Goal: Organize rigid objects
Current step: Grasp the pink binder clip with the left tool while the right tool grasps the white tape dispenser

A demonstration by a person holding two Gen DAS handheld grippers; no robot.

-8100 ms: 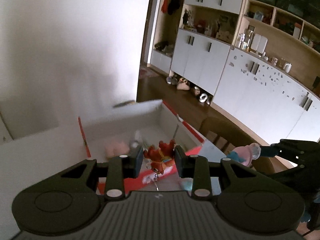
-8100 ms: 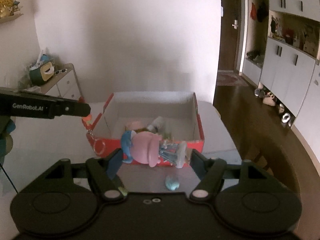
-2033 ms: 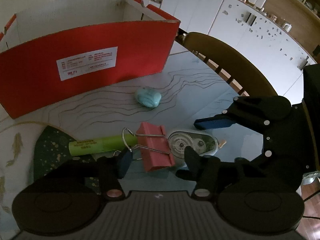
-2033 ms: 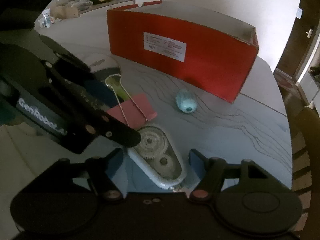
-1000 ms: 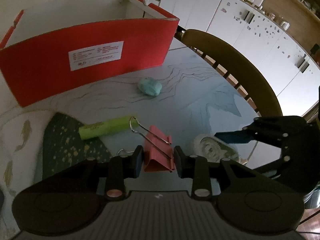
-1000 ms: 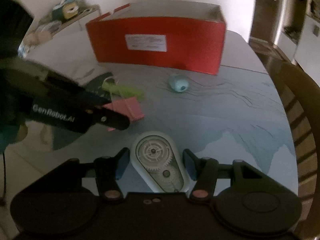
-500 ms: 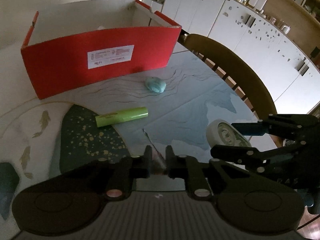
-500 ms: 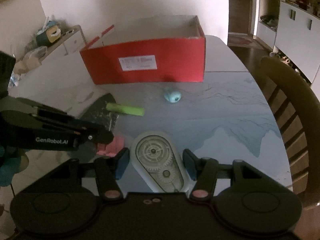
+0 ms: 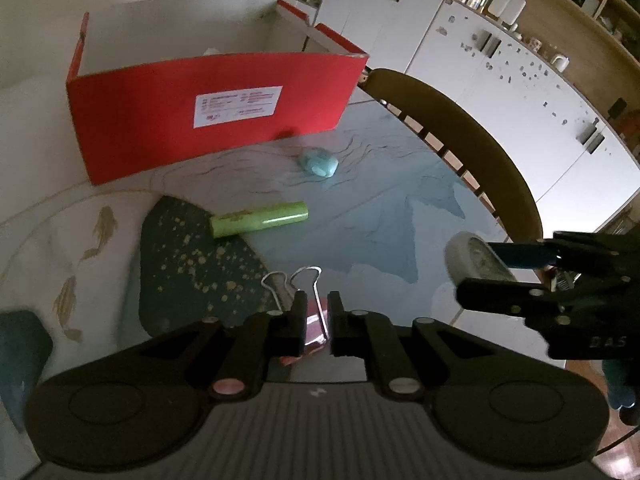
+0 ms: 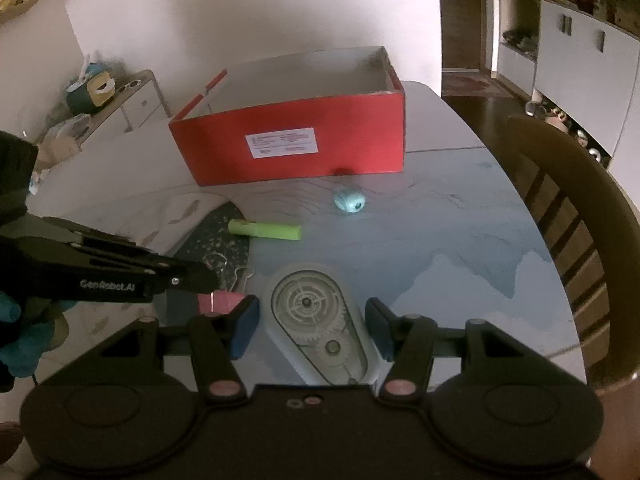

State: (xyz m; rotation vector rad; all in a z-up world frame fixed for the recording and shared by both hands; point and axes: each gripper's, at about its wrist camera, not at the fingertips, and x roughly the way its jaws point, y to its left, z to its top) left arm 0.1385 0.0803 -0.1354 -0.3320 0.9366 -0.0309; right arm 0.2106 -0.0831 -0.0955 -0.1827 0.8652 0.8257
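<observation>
Closest to us, our left gripper [image 9: 314,322] is closed on the pink binder clip [image 9: 310,334]. The clip sits squeezed between the two pads, and its wire handles [image 9: 294,284] stick out forward, past the fingertips. In the right wrist view this same gripper [image 10: 208,280] comes in from the left, with the pink body [image 10: 220,302] showing just under its tip.

Our right gripper [image 10: 312,326] holds the white correction tape dispenser [image 10: 316,320] — a rounded clear case with gears visible inside. The blue pads stand at both sides of the case; if they press it firmly we cannot tell, but it stays between them above the table. In the left wrist view the right gripper [image 9: 516,268] appears at the right edge with the dispenser [image 9: 472,260] in it.

Below both grippers is the table [image 10: 460,240], with a blue wavy pattern and a dark speckled patch [image 9: 192,264]. On it lies a green cylinder [image 9: 260,220], on its side, partly over the dark patch. Further, a small light-blue rounded object [image 9: 320,162] rests just before the red box [image 9: 208,120].

The box is open at the top, with a white label on its front wall — nothing stands between the grippers and it. A wooden chair [image 10: 568,208] curves along the right side of the table. Behind are white cabinets [image 9: 500,80] and a pale wall [image 10: 260,12].
</observation>
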